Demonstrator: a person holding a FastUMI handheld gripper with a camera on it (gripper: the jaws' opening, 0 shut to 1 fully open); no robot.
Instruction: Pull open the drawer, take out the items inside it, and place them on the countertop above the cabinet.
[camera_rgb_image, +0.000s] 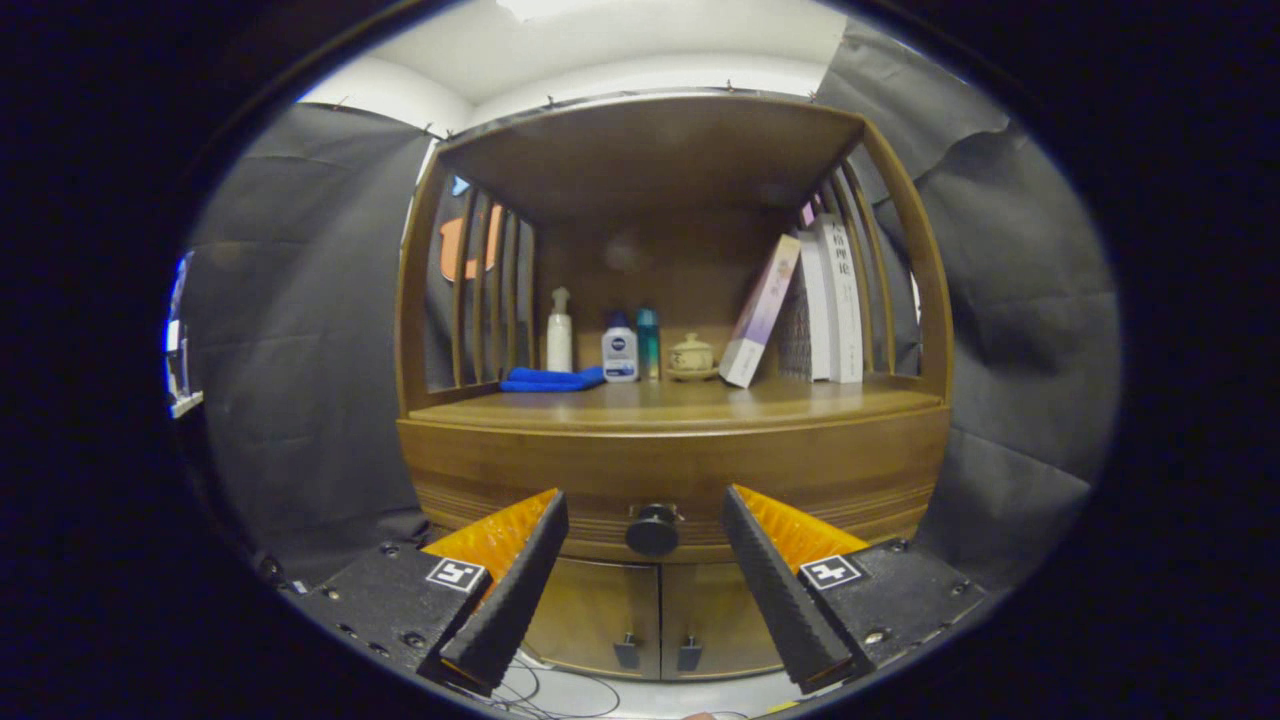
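In the gripper view, a wooden cabinet (670, 400) is seen straight ahead, set against dark cloth walls. The gripper (645, 510) is held with its two fingers spread wide apart, and nothing is gripped between them. The closed drawer (670, 480) forms the curved front band just under the countertop (680, 405). Its round dark knob (653, 530) is seen in the gap between the two fingertips, slightly beyond them and nearer the left finger than the right; neither finger is touching it. Below the drawer, two cabinet doors (655, 610) are shut, each fitted with a small handle near the middle seam.

On the countertop, toward the back, a row of things is arranged. A folded blue cloth (552, 379) is laid at the left. Behind it stands a white pump bottle (559, 333), then a small white bottle with a blue cap (620, 350), and a slim teal bottle (648, 343) just beside it. A small lidded ceramic pot (692, 356) is set on a saucer near the middle. To the right, one book (760, 312) is leaned against several upright books (828, 300). Slatted wooden sides and a wooden top shelf (650, 150) enclose the countertop.
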